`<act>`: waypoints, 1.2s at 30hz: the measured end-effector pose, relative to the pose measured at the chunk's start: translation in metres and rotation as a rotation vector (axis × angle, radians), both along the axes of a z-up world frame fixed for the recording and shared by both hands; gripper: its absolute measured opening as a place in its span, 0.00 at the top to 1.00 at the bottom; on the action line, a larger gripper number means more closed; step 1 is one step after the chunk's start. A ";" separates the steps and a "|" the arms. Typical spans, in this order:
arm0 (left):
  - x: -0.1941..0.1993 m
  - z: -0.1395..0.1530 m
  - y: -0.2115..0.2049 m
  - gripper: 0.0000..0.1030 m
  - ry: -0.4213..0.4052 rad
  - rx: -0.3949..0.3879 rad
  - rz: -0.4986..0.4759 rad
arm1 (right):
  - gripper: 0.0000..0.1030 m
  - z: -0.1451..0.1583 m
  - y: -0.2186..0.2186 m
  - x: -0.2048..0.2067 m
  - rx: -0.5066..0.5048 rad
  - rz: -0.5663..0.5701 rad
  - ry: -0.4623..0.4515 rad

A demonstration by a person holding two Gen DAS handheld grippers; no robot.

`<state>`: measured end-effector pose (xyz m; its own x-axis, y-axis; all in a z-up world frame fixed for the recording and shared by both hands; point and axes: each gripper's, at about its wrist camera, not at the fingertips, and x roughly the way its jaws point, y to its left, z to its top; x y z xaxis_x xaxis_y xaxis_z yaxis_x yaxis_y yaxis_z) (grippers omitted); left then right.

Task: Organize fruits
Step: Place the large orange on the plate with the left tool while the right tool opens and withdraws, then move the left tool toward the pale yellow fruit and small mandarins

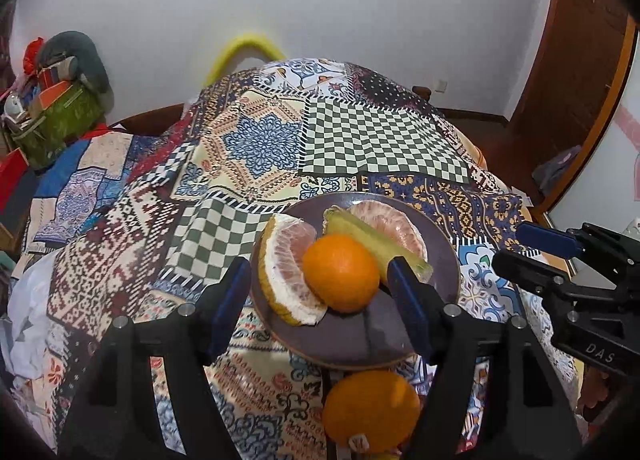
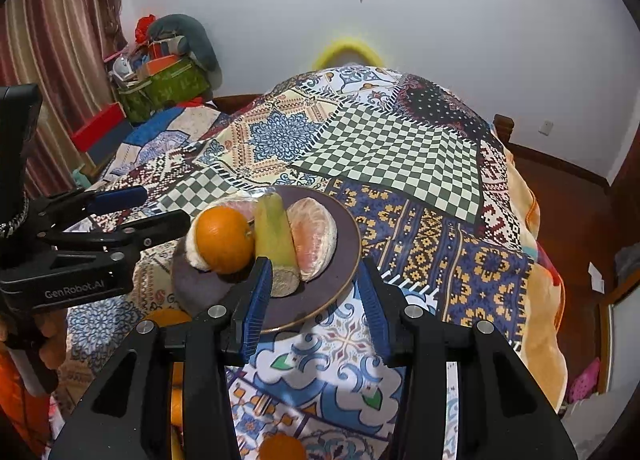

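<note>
A dark purple plate (image 1: pixel 440 244) (image 2: pixel 348 244) sits on the patchwork cloth. It holds an orange (image 1: pixel 340 272) (image 2: pixel 224 238), two peeled pomelo pieces (image 1: pixel 286 264) (image 1: pixel 390 223) (image 2: pixel 314 238) and a yellow-green fruit piece (image 1: pixel 360 236) (image 2: pixel 274 236). My left gripper (image 1: pixel 320 292) is open, its fingers either side of the orange, empty. My right gripper (image 2: pixel 316 300) is open and empty over the plate's near rim. Another orange (image 1: pixel 370 410) lies on the cloth just below the plate, and one (image 2: pixel 282 446) shows at the bottom of the right wrist view.
The patchwork tablecloth (image 1: pixel 256 147) (image 2: pixel 400 155) covers the whole table. A green bag of clutter (image 1: pixel 56 115) (image 2: pixel 168 83) stands at the back left. A wooden door (image 1: pixel 576 59) is on the right. More oranges (image 2: pixel 168 318) lie left of my right gripper.
</note>
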<state>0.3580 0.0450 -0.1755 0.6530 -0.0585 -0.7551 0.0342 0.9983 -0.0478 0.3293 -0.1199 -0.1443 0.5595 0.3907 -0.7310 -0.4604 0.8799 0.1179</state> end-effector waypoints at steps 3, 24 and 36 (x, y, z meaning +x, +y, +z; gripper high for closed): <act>-0.013 0.006 0.001 0.32 -0.008 0.006 0.009 | 0.60 0.006 -0.002 -0.011 0.004 0.001 -0.007; -0.118 0.013 -0.021 0.30 0.023 0.002 0.025 | 0.50 0.022 -0.028 -0.093 -0.006 -0.026 -0.034; -0.141 -0.030 -0.055 0.29 0.148 -0.043 0.051 | 0.50 0.006 -0.034 -0.128 -0.023 -0.022 -0.004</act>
<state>0.2172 -0.0102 -0.2055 0.5379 -0.0628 -0.8407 -0.0270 0.9954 -0.0916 0.2016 -0.1542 -0.1383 0.5709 0.3616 -0.7370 -0.4413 0.8922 0.0959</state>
